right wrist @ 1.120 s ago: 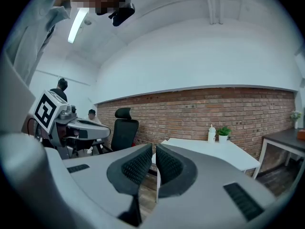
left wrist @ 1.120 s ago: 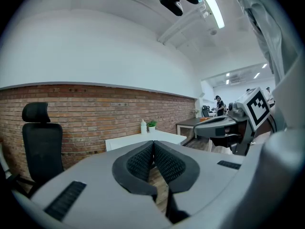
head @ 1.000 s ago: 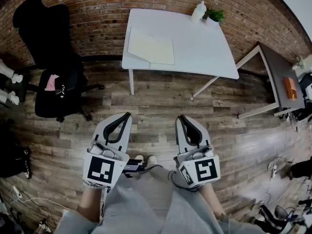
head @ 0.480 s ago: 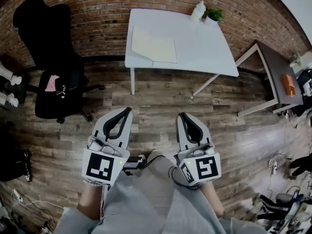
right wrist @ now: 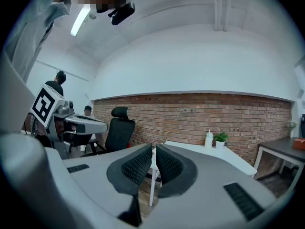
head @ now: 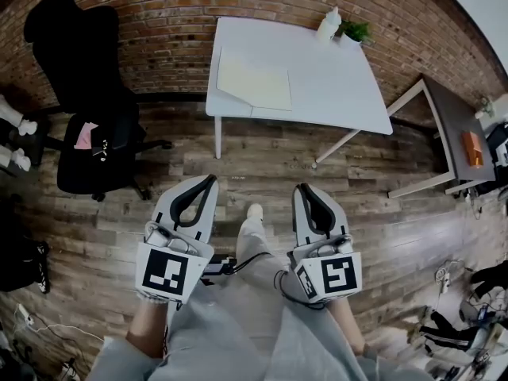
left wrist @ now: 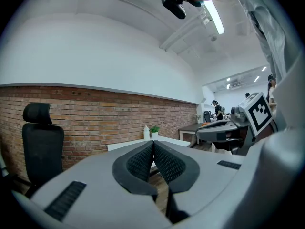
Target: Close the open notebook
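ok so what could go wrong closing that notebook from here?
1. The notebook lies near the table's near left corner; a shove might slide it off.
2. Both the left hand-held gripper and right hand-held gripper are shut and empty; unless opened, they may only push the cover.

Far ahead of the left gripper (head: 208,186), a white tabletop (head: 333,78) stands against a brick wall (head: 159,14), with a bottle (head: 329,24) and a plant (head: 355,30) at its far corner. A black chair (head: 79,94) stands ahead-left, and a dark desk (head: 448,117) ahead-right of the right gripper (head: 300,189).
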A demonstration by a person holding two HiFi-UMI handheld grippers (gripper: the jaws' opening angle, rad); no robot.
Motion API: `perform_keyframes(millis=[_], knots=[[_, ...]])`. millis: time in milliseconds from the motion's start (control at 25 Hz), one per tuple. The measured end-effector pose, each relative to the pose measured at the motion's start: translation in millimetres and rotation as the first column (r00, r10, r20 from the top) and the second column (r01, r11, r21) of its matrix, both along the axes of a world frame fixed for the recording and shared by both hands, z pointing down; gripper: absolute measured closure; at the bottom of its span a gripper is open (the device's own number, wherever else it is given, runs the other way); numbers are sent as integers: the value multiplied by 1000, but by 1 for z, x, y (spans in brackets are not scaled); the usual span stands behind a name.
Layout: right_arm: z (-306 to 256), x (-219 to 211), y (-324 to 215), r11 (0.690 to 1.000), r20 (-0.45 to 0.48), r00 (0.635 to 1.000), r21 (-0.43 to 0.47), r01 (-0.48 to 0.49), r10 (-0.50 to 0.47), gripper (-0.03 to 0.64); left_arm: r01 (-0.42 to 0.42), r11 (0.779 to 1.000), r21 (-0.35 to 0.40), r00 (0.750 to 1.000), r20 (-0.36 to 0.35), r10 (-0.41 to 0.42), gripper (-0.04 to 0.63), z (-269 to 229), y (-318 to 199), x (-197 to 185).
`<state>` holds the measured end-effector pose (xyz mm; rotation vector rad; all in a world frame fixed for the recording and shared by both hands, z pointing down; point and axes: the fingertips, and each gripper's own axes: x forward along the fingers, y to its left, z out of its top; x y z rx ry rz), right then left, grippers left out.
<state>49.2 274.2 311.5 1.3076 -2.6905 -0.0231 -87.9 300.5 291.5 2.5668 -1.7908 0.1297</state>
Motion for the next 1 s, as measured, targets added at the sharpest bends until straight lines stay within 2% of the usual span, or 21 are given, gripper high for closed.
perform_keyframes(millis=[360, 1000], knots=[[5, 5, -77, 999, -8, 999, 19, 37, -37, 561, 8, 1000, -14, 1000, 9, -8, 577, 5, -73, 18], [18, 18, -264, 986, 12, 987, -36, 160, -160, 561, 117, 991, -67, 993, 6, -117, 577, 6, -246, 36]])
